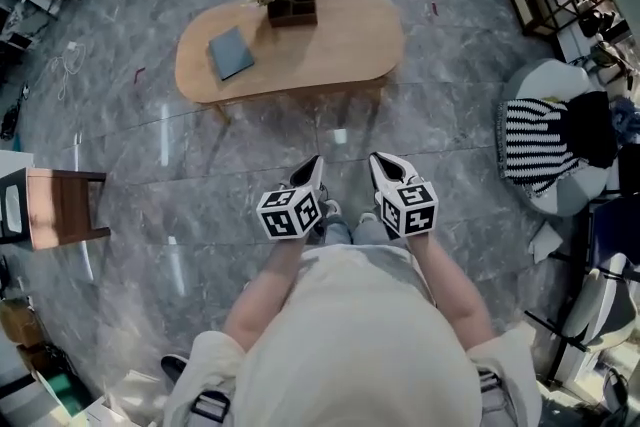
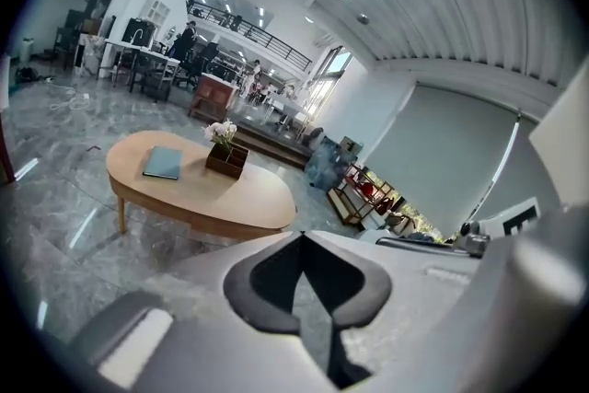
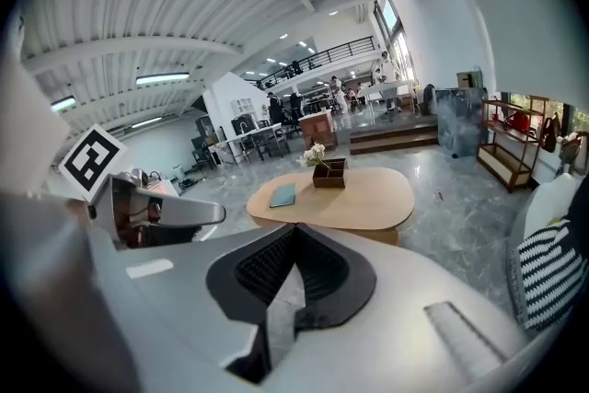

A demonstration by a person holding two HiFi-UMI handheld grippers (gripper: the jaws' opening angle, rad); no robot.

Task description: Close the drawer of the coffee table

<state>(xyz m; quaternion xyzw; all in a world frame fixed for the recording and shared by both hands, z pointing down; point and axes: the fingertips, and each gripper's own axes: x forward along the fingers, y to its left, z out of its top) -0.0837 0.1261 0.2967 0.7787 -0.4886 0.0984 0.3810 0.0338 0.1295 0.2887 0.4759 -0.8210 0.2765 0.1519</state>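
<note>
Grey marble floor [image 1: 180,165] parts the oval light-wood coffee desk [image 1: 330,50] at twelve o'clock from the left tongs [image 1: 316,165] and right tongs [image 1: 380,162], both closed empty; its drawer looks flush, so closing seems finished, needing no push.

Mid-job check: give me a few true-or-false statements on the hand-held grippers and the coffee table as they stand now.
1. The left hand-held gripper and the right hand-held gripper are both shut and empty. True.
2. The left hand-held gripper touches the coffee table. False: it is held clear of it, above the floor.
3. A teal book lies on the coffee table. True.
4. The flower box stands on the floor. False: it stands on the coffee table.
</note>
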